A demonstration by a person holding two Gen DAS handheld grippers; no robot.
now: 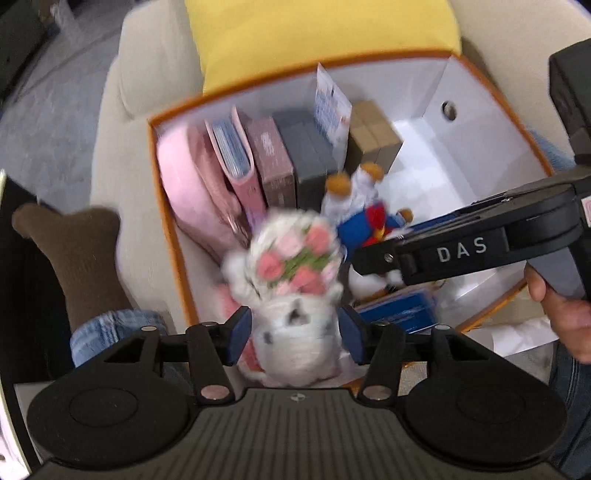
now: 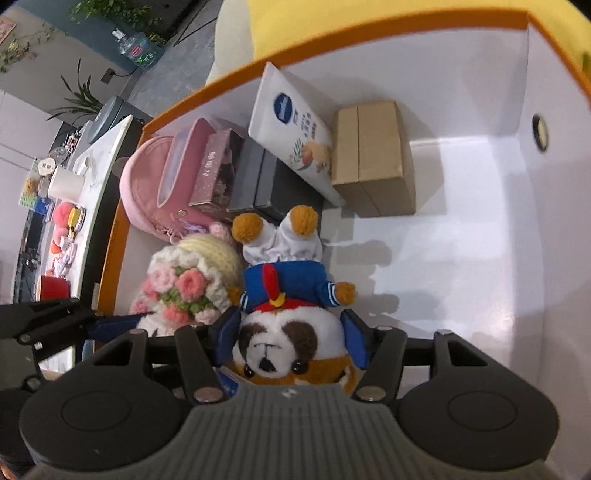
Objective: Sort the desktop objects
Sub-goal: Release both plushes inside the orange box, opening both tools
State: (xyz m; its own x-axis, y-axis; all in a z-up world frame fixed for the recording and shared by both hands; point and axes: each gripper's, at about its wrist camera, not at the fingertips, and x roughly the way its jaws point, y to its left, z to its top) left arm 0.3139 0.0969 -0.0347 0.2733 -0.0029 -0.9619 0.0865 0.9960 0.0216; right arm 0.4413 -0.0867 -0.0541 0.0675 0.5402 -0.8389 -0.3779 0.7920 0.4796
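An orange-rimmed white storage box sits on a beige sofa. My left gripper holds a white plush toy that carries a knitted pink flower bouquet, over the box's near left part; the view is blurred. My right gripper is shut on the head of a brown-and-white plush dog in a blue sailor top, hanging head-down inside the box. The bouquet toy shows just left of the dog. The right gripper's body crosses the left wrist view.
Along the box's far wall stand a pink pouch, pink and dark boxes, a white snack bag and a cardboard box. A yellow cushion lies behind. A cluttered white table stands left.
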